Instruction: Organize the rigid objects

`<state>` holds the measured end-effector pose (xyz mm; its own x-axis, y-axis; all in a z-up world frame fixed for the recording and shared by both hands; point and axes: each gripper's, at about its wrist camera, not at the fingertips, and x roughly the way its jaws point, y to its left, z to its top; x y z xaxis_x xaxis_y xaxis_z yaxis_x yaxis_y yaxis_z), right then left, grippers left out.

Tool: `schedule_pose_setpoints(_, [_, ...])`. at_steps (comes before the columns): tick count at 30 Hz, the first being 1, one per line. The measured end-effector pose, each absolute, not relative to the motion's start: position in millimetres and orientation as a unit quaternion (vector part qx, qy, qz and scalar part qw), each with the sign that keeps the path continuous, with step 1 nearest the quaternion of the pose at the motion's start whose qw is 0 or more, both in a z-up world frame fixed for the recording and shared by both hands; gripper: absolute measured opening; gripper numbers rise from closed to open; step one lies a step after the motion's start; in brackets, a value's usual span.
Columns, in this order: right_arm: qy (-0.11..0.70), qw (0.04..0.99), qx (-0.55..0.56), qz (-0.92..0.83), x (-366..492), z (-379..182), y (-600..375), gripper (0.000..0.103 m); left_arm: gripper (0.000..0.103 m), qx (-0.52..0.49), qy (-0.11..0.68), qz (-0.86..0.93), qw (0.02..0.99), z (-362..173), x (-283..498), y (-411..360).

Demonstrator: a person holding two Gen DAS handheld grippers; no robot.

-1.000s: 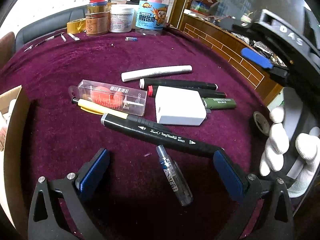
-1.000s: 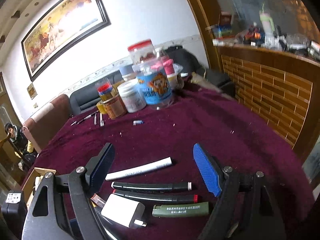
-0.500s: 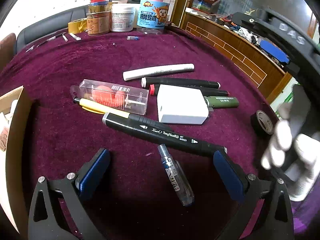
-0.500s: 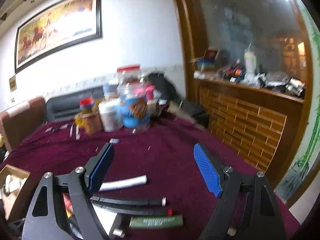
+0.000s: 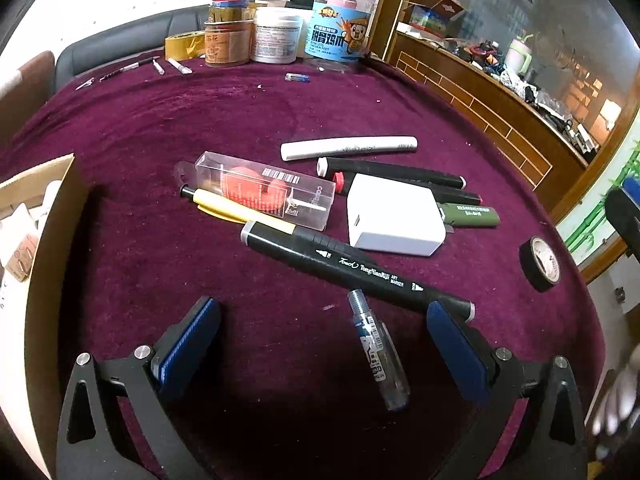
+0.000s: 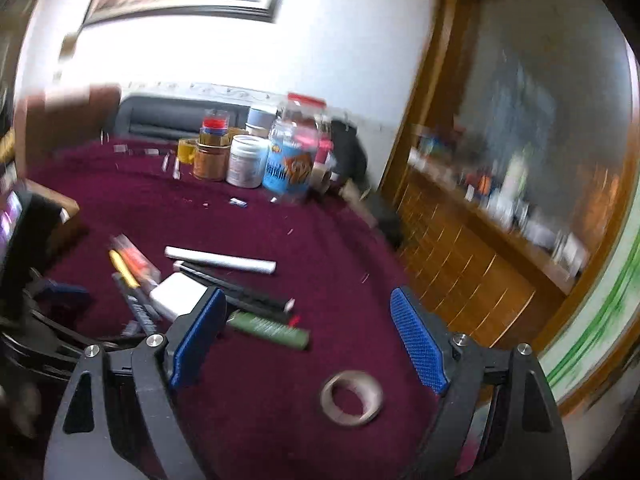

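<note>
Left claw (image 5: 322,330) hangs spread wide and empty over the maroon counter (image 5: 200,120). The clear lead tube (image 5: 378,354) lies between its pads, and the big black marker (image 5: 352,268) runs slantwise just beyond, its end hidden behind the right pad. The white charger block (image 5: 394,216) covers parts of two black pens. Right claw (image 6: 308,338) is open too, with the tape roll (image 6: 351,397) lying flat below it; that view is smeared with blur. A cardboard box (image 5: 48,216) is cut off at left.

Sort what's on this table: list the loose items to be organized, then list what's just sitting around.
To organize: black art marker, yellow pen, white charger block, clear lead tube, white marker, green marker, tape roll.

Lying about: jars at the far edge, sofa, wooden counter.
</note>
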<state>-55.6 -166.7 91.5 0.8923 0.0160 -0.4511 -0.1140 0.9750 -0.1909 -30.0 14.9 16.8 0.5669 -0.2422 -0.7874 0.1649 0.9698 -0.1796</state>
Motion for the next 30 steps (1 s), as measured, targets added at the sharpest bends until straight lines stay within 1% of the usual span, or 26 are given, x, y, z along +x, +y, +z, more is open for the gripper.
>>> schedule_pose_setpoints(2, [0.256, 0.964, -0.060, 0.043, -55, 88, -175, 0.085, 0.101, -0.049, 0.449, -0.118, 0.884, 17, -29, 17])
schedule_pose_setpoints(5, [0.263, 0.964, -0.012, 0.037, -60, 83, -185, 0.085, 0.101, -0.064, 0.445, -0.124, 0.885, 17, -30, 22])
schedule_pose_setpoints(9, [0.283, 0.957, 0.056, 0.008, -73, 65, -201, 0.085, 0.101, -0.060, 0.446, -0.122, 0.885, 17, -30, 21])
schedule_pose_setpoints(11, [0.287, 0.955, 0.070, -0.004, -81, 61, -206, 0.085, 0.101, -0.053, 0.448, -0.118, 0.884, 17, -29, 19])
schedule_pose_setpoints(17, [0.282, 0.958, 0.017, -0.045, -111, 65, -214, 0.085, 0.101, -0.053, 0.449, -0.118, 0.884, 17, -29, 18])
schedule_pose_setpoints(21, [0.283, 0.959, 0.004, -0.027, -117, 71, -212, 0.085, 0.101, -0.055, 0.449, -0.120, 0.884, 17, -29, 20])
schedule_pose_setpoints(23, [0.288, 0.958, 0.002, -0.011, -115, 74, -207, 0.085, 0.101, -0.034, 0.455, -0.112, 0.883, 16, -28, 14])
schedule_pose_setpoints(26, [0.296, 0.954, -0.004, 0.037, -112, 80, -192, 0.085, 0.102, 0.054, 0.477, -0.082, 0.873, 10, -26, -9])
schedule_pose_setpoints(27, [0.300, 0.953, -0.012, 0.050, -110, 81, -187, 0.085, 0.102, 0.066, 0.471, -0.075, 0.876, 11, -28, -13])
schedule_pose_setpoints(30, [0.315, 0.945, -0.028, 0.089, -101, 83, -172, 0.085, 0.101, 0.046, 0.477, -0.083, 0.874, 9, -26, -7])
